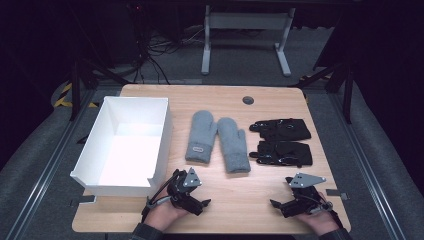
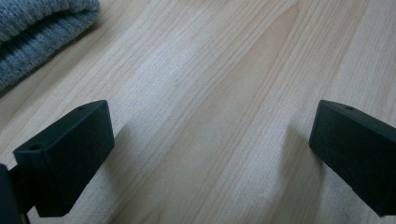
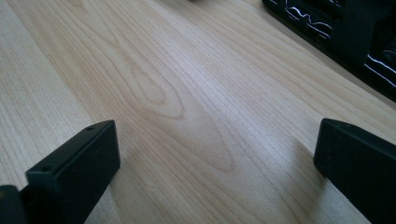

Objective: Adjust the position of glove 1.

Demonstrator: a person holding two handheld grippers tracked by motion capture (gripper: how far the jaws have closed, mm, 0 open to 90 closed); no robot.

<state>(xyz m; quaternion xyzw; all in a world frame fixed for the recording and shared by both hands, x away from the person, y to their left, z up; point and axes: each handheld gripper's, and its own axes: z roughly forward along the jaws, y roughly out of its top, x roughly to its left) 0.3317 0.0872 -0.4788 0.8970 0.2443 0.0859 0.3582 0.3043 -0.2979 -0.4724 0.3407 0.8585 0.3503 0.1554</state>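
Note:
Two grey knit mittens (image 1: pixel 218 141) lie side by side in the middle of the wooden table (image 1: pixel 235 195). To their right lie two black gloves (image 1: pixel 281 141), one behind the other. My left gripper (image 1: pixel 192 192) rests near the front edge, just left of the mittens' cuffs, open with bare wood between its jaws. A grey mitten's edge (image 2: pixel 37 32) fills the top left corner of the left gripper view. My right gripper (image 1: pixel 282 197) sits at the front right, below the gloves, also open and empty. A black glove (image 3: pixel 345 32) lies at the top right of the right gripper view.
A white open box (image 1: pixel 127 145) stands on the table's left side, close to my left gripper. A round cable hole (image 1: pixel 248 100) sits near the far edge. Beyond the table are a desk frame (image 1: pixel 245 35) and cables on the floor.

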